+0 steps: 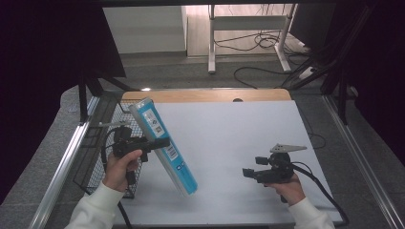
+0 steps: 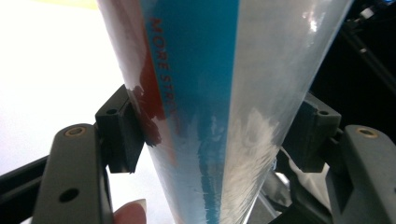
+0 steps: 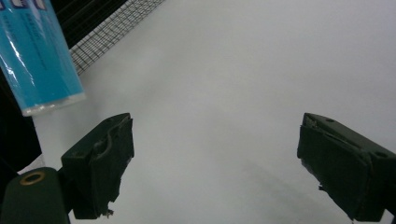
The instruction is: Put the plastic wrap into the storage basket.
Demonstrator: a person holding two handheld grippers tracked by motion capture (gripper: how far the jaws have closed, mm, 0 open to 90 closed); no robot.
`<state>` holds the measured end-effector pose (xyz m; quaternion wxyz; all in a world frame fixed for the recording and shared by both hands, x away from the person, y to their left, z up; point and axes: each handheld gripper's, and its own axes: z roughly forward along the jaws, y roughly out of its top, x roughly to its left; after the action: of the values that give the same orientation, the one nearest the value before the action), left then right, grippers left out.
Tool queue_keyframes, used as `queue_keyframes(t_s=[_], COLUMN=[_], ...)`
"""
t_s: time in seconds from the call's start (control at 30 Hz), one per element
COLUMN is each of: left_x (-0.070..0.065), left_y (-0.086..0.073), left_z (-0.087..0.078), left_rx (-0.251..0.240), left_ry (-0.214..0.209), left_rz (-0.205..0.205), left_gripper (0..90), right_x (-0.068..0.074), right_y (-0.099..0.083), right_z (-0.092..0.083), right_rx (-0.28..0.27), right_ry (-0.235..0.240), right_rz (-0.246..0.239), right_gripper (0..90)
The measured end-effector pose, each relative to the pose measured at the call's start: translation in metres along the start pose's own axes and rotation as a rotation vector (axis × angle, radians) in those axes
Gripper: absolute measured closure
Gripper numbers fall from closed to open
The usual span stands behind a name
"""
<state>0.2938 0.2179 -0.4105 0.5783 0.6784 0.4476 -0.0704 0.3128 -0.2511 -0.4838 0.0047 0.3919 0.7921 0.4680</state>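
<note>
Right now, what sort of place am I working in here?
Probably a lab or data-recording workstation, not a home: a white-covered table ringed by dark screens, cables trailing over the floor beyond a bare desk frame, and a wire basket at the table's left.

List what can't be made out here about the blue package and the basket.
- Blue package: full label wording, cut by the frame top in the left gripper view; print too small in the high view.
- Wire basket: contents, hidden behind the left gripper, hand and package in the high view.
</note>
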Motion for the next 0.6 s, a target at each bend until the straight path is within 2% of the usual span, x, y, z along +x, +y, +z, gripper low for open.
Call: queue_keyframes(t_s=[0.17,0.37,0.6], left_x=[0.001,0.003,0.009], left_y=[0.003,0.006,0.006], left_z=[-0.02,-0.033,-0.039], left_rx=[0.007,0.026,0.05], left_ry=[0.048,0.093,0.132], left_rz=[0.008,0.016,0.016], left_gripper=[31.8,31.9,31.9], right_x=[-0.002,-0.002,-0.002], right_y=[-0.001,-0.002,-0.002], right_z=[0.001,0.003,0.004], right_rx=[0.005,0.012,0.014], right_ry=[-0.019,-0.025,-0.031], right_rz=[-0.008,-0.006,-0.004], right_gripper=[11.6,11.7,11.9])
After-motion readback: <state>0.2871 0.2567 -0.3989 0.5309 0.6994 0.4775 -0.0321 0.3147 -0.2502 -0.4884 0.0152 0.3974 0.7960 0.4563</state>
